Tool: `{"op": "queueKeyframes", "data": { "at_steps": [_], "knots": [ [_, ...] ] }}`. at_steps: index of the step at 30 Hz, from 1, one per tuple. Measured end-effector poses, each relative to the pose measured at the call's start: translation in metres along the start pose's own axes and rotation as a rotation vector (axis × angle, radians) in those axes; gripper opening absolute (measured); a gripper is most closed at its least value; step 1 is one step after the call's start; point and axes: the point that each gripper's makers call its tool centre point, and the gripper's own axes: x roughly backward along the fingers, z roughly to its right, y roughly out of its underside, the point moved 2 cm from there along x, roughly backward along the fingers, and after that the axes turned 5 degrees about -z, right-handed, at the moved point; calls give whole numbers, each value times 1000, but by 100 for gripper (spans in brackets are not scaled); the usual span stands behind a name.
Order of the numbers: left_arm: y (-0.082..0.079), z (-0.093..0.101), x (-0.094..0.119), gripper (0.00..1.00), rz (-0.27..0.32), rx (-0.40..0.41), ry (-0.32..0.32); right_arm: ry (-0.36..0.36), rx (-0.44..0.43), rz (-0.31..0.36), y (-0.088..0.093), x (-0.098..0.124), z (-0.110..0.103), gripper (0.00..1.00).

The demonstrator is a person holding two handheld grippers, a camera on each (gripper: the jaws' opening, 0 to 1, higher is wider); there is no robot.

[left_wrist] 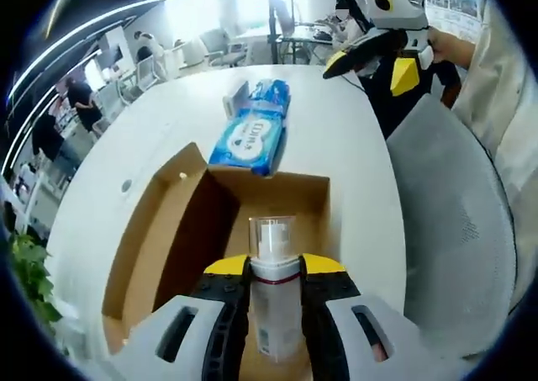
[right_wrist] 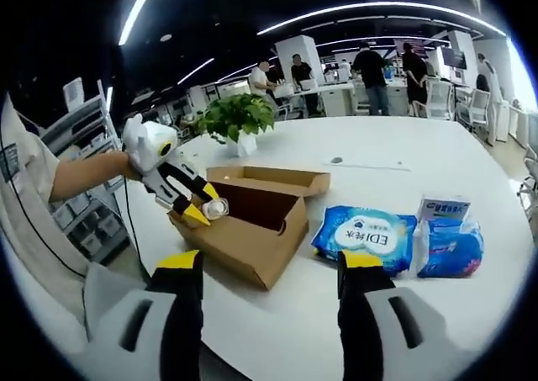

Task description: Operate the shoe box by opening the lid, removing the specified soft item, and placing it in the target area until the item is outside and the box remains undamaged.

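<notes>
The cardboard shoe box lies open on the white table, its lid flap folded out. My left gripper is shut on a white bottle with a clear cap, held upright over the box's inside. The right gripper view shows that gripper with the bottle at the box's near corner. A soft blue tissue pack lies on the table just beyond the box. My right gripper is open and holds nothing, above the table; it also appears raised.
A second blue pack with a small white carton sits next to the tissue pack. A grey chair stands at the table's edge. A potted plant is on the far side. People and desks fill the background.
</notes>
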Motion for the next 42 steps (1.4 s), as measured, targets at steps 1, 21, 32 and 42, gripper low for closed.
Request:
{"op": "queueKeyframes", "data": {
  "at_steps": [1, 21, 32, 42],
  "knots": [
    [-2, 1, 0, 21, 6, -4, 4, -9, 1, 3, -2, -2, -3, 59],
    [-24, 12, 3, 21, 118, -73, 50, -117, 16, 20, -17, -35, -28, 49],
    [-43, 25, 9, 21, 192, -100, 88, -185, 26, 25, -19, -49, -41, 38],
    [-53, 35, 12, 21, 226, -117, 132, -229, 20, 34, -22, -56, -50, 32]
  ]
}}
